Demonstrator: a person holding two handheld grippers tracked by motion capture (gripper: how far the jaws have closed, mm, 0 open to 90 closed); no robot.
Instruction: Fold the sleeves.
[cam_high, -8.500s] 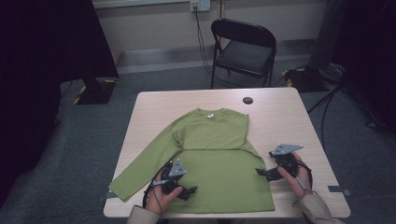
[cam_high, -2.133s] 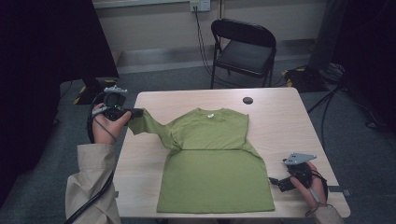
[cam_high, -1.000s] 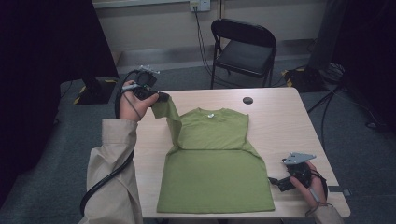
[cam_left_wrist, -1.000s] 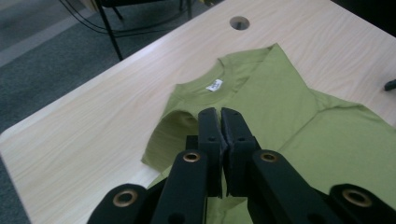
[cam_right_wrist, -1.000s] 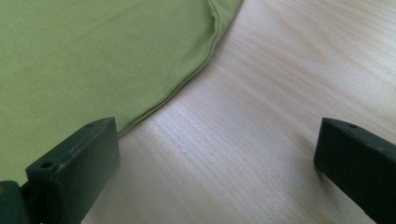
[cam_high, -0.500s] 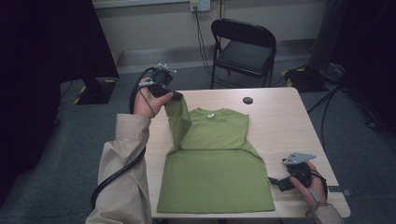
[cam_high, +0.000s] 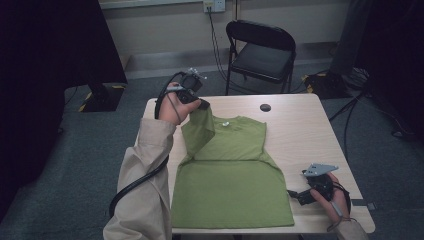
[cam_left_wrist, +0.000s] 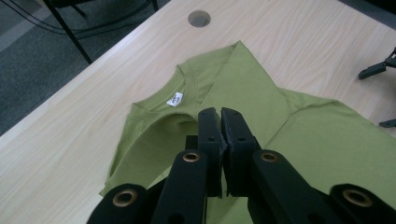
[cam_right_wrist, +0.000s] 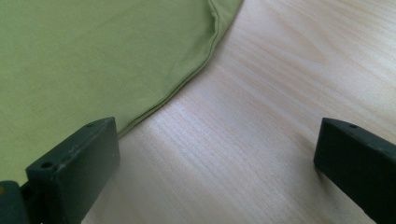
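Observation:
A green long-sleeved shirt (cam_high: 230, 175) lies flat on the wooden table (cam_high: 300, 130), collar toward the far edge. My left gripper (cam_high: 202, 104) is raised over the shirt's far left shoulder and is shut on the end of the left sleeve (cam_high: 197, 132), which hangs down from it in a fold. In the left gripper view the jaws (cam_left_wrist: 220, 116) are pressed together above the collar and its white label (cam_left_wrist: 175, 99). My right gripper (cam_high: 295, 195) rests on the table by the shirt's right hem. It stands open (cam_right_wrist: 217, 144) over bare wood, with the hem (cam_right_wrist: 93, 56) beside its left jaw.
A round black cable hole (cam_high: 265, 107) sits in the table near the far edge. A black folding chair (cam_high: 260, 50) stands behind the table. Cables run across the grey carpet. Bare wood lies to the right of the shirt.
My left gripper has carried the sleeve end to the right, from beyond the table's left corner to above the shirt's shoulder. The right gripper has stayed put.

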